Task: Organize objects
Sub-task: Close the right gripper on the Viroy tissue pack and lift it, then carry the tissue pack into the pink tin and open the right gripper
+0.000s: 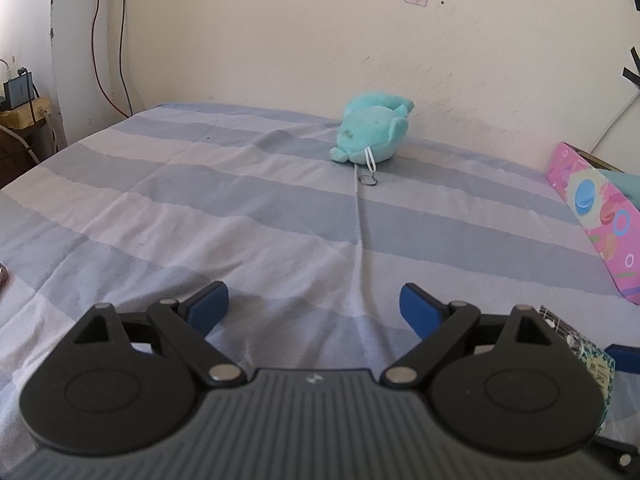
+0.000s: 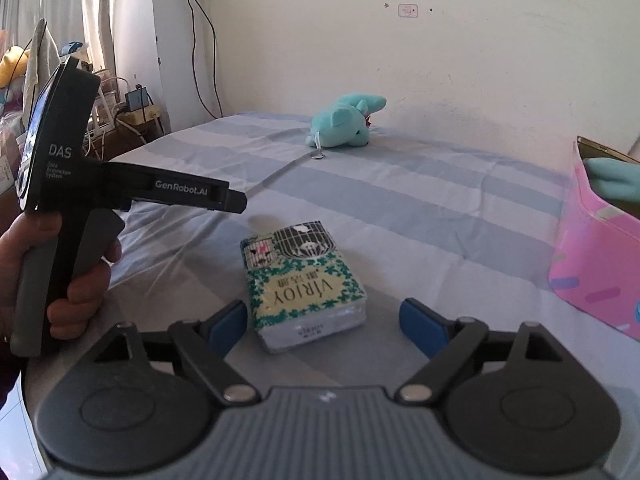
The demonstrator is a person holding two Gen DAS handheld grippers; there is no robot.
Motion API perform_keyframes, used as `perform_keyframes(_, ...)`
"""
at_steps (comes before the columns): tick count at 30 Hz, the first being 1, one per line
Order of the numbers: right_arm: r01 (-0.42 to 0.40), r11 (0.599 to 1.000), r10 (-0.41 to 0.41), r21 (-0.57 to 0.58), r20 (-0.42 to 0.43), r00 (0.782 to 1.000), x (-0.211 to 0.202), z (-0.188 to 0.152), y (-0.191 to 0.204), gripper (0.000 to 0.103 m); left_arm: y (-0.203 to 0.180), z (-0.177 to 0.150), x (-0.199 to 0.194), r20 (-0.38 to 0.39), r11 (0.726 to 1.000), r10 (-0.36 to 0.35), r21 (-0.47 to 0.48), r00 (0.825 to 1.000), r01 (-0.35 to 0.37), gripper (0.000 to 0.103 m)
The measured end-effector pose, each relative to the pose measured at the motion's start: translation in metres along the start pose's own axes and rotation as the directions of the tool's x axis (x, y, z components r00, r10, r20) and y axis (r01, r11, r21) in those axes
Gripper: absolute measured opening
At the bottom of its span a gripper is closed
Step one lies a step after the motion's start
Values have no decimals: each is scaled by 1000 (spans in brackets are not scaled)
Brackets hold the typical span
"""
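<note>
A teal plush toy (image 1: 372, 132) with a key ring lies at the far side of the striped bed, by the wall; it also shows in the right wrist view (image 2: 346, 122). A green-patterned tissue pack (image 2: 306, 282) lies on the bed just ahead of my right gripper (image 2: 324, 326), which is open and empty, with the pack's near end between the fingers. My left gripper (image 1: 314, 306) is open and empty above bare sheet; the pack's edge (image 1: 596, 368) shows at its right. The left gripper's body (image 2: 80, 184) is held to the left of the pack.
A pink patterned box (image 2: 596, 256) stands at the right edge of the bed with another teal plush (image 2: 612, 180) inside; it also shows in the left wrist view (image 1: 596, 216). Cables and a power strip (image 2: 136, 112) sit beyond the bed's left side.
</note>
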State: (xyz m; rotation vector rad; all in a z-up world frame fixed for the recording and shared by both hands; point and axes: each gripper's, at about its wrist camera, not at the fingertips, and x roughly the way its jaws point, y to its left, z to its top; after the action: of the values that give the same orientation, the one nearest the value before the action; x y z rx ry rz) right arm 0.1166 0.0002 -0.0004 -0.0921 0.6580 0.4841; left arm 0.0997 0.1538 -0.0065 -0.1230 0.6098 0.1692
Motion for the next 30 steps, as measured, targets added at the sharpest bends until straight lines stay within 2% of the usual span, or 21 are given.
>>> perform_keyframes(5,-12,1000,12,14,5,1000,0,0,-2,90,2,-1,-12,-26,1000,-8,-31,1000,7,94)
perform_keyframes(10,-18,999,18,32,18,1000,-2,0,-4,89,-12,-1,-34,-26,992,-123,-11,992,123,93)
perform_keyframes(12,-22,999,21,37,20,1000,-2,0,-5,89,-23,0,-38,-34,986,-166,-1,985,167,93)
perform_keyframes(15,-18,999,17,30,22,1000,-2,0,-3,87,-37,0,-39,-72,968,-252,-25,965,251,93)
perform_keyframes(18,-14,1000,14,13,18,1000,-2,-1,0,85,-48,-1,-37,-101,953,-304,-44,947,301,90)
perform_keyframes(20,-8,1000,8,3,13,1000,0,-1,2,83,-55,-3,-35,-120,944,-329,-42,937,326,81)
perform_keyframes(22,3,1000,-3,-2,15,1000,0,-1,3,72,-61,-6,-29,-160,931,-365,-49,917,362,59)
perform_keyframes(23,10,1000,-10,-7,21,1000,-1,-1,4,67,-63,-8,-25,-185,922,-386,-61,904,382,56)
perform_keyframes(24,26,1000,-26,-10,25,999,-1,-2,5,62,-64,-11,-22,-196,919,-394,-70,898,388,55)
perform_keyframes(26,31,999,-31,-14,30,999,-1,-2,6,60,-66,-15,-24,-171,922,-388,-70,906,381,55)
perform_keyframes(30,36,999,-36,-1,94,995,-12,-3,5,58,-66,-7,-33,-144,917,-399,-94,906,389,47)
